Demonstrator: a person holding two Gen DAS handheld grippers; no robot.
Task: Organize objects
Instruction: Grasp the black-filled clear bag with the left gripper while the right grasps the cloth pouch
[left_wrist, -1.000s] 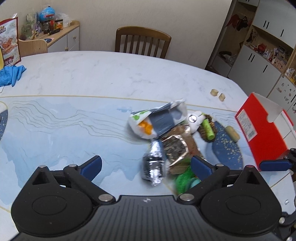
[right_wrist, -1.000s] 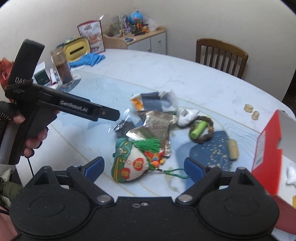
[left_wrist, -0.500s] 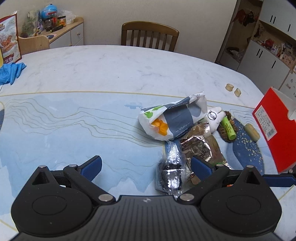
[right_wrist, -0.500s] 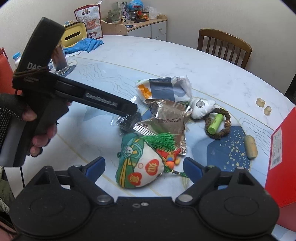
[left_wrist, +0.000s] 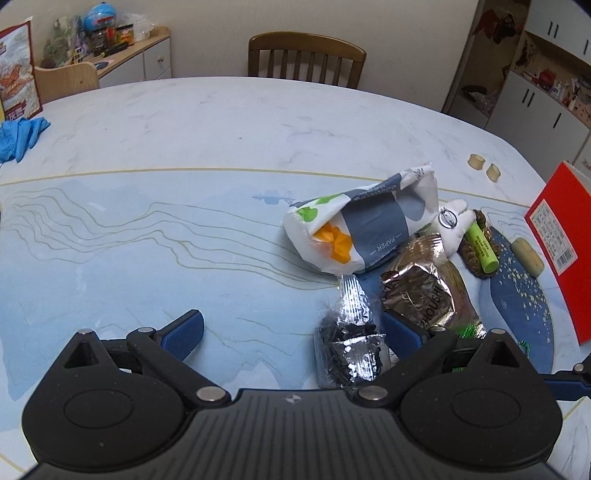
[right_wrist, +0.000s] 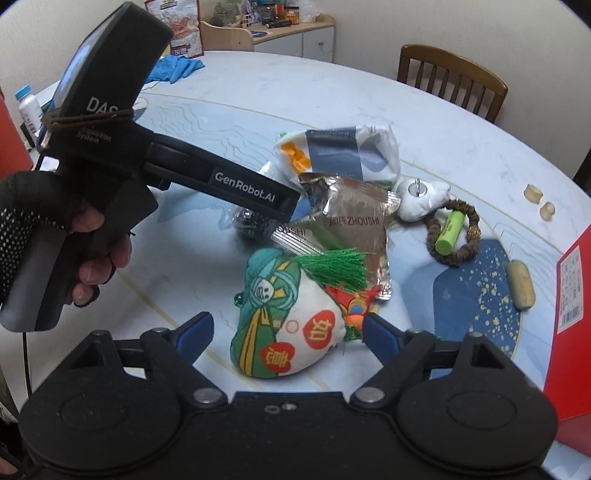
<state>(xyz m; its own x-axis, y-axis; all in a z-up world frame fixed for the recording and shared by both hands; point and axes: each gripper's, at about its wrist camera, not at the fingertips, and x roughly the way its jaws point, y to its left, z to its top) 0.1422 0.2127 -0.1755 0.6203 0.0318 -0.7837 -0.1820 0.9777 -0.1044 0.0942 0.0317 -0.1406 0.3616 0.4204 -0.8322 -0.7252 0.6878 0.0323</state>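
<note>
Only the right wrist view shows the pouch (right_wrist: 284, 325), lying on the surface (right_wrist: 424, 122) between the right hand-held gripper's (right_wrist: 286, 332) closing, not yet touching jaws. The left hand-held gripper (left_wrist: 295, 326) is spread, angled down, a foil packet (left_wrist: 349, 345) against its right pad. Beyond the pouch lie a brown wrapper (right_wrist: 354, 221), paper bag (left_wrist: 364, 225) and bead ring (right_wrist: 452, 236). The gloved left hand (right_wrist: 55, 240) blocks the pouch's left.

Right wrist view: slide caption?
Right hand-held gripper, jaws closing, not yet gripping, straddles embroidered plush pouch beside foil snack packets.
</note>
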